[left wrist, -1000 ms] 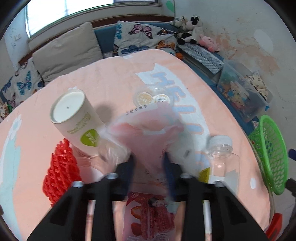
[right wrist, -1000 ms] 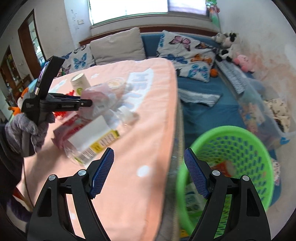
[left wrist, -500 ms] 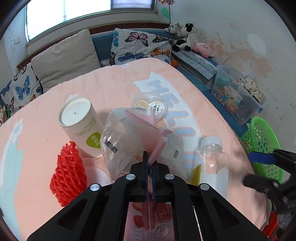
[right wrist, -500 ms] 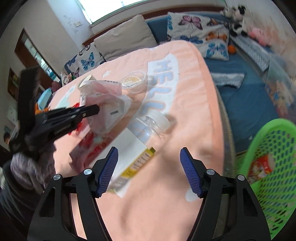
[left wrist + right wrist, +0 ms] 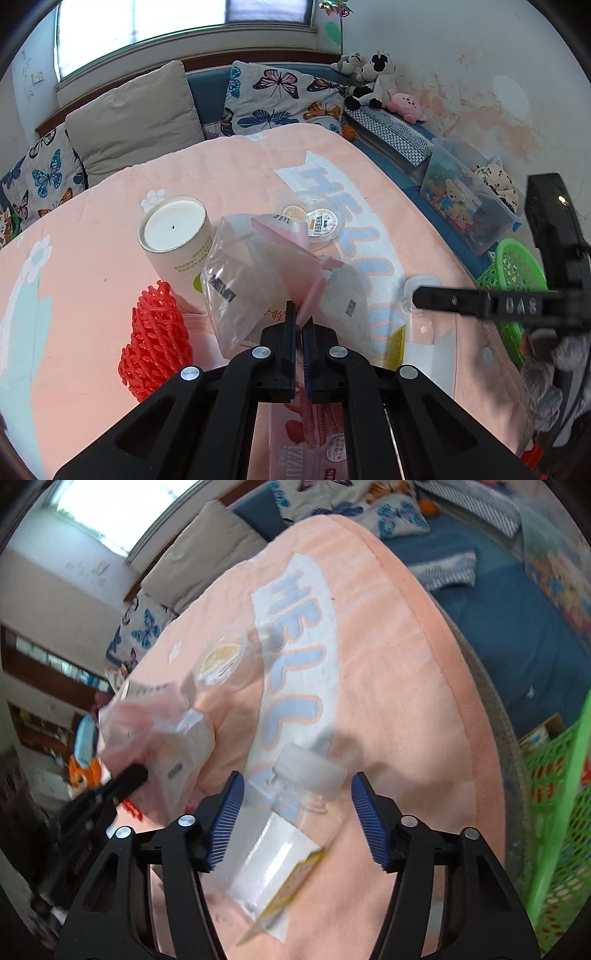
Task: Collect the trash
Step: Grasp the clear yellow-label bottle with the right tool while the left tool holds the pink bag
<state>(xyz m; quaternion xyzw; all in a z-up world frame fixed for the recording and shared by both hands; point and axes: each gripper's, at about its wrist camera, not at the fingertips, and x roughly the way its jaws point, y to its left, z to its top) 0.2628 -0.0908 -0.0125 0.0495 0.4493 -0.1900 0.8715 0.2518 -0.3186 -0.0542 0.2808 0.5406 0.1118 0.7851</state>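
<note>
Since a second ago the left gripper [image 5: 299, 328] has clamped onto the crumpled clear-and-pink plastic wrapper [image 5: 280, 269], while the right gripper [image 5: 297, 805] has swung down over the clear plastic bottle with a white cap [image 5: 295, 812]; its jaws have just been closing, straddling the bottle without pressing it. Beyond the wrapper stand a beige cardboard tube [image 5: 177, 240] and clear plastic cups [image 5: 314, 221] on the peach blanket [image 5: 240, 173]. A green mesh basket [image 5: 517, 273] sits off the edge.
</note>
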